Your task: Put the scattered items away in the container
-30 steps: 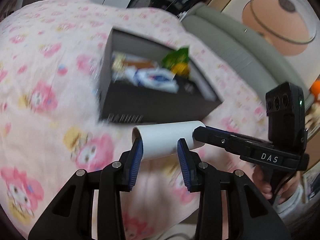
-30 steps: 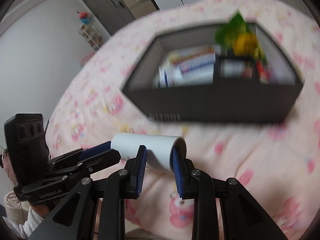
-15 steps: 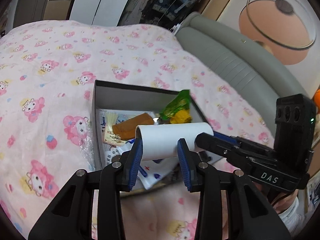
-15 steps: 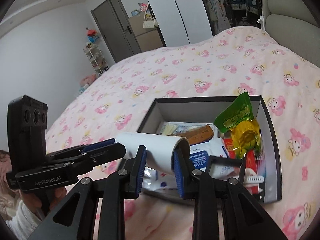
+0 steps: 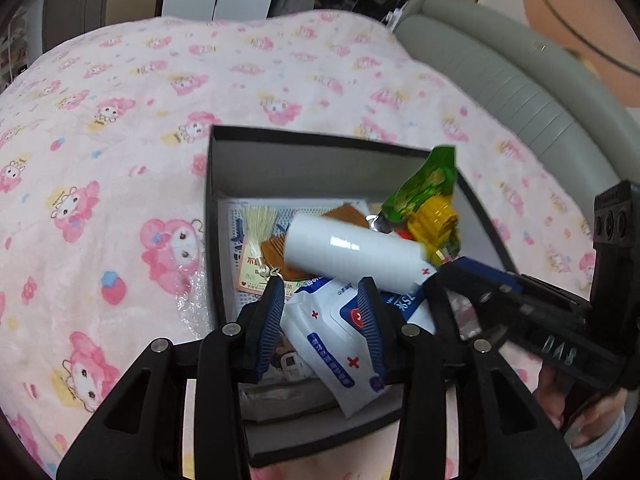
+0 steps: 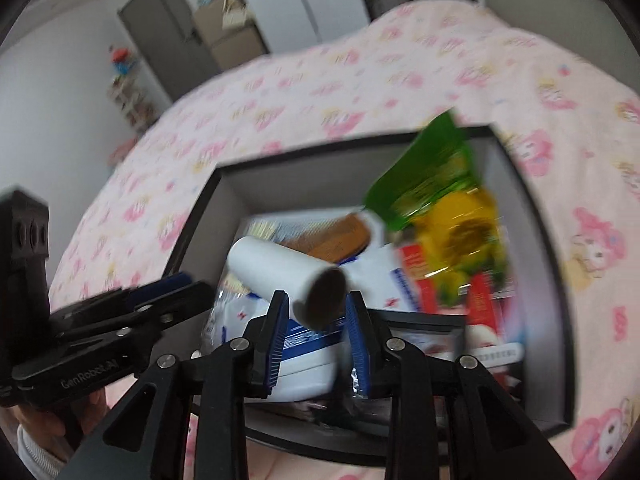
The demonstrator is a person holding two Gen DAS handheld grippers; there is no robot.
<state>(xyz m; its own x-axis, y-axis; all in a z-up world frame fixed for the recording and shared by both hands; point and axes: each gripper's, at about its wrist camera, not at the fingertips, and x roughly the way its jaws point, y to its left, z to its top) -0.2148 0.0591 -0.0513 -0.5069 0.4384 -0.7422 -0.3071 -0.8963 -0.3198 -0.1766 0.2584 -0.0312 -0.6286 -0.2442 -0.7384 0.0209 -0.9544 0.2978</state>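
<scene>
A white roll (image 5: 352, 252) is free of both grippers over the open black box (image 5: 304, 148), just past the fingertips; it also shows in the right wrist view (image 6: 288, 276). My left gripper (image 5: 322, 312) is open and empty above the box's near side. My right gripper (image 6: 316, 320) is open and empty beside it. The box (image 6: 532, 216) holds a white wipes pack (image 5: 340, 336), a green and yellow snack bag (image 5: 428, 196), a brown comb (image 6: 332, 236) and other small items.
The box sits on a pink cartoon-print bedspread (image 5: 120, 140). A grey padded headboard (image 5: 520, 92) runs along the right. A wardrobe and a grey door (image 6: 168, 32) stand beyond the bed's far end.
Both grippers have opened and let go of the white roll, which now drops tilted into the box. Both grippers have moved closer over the box.
</scene>
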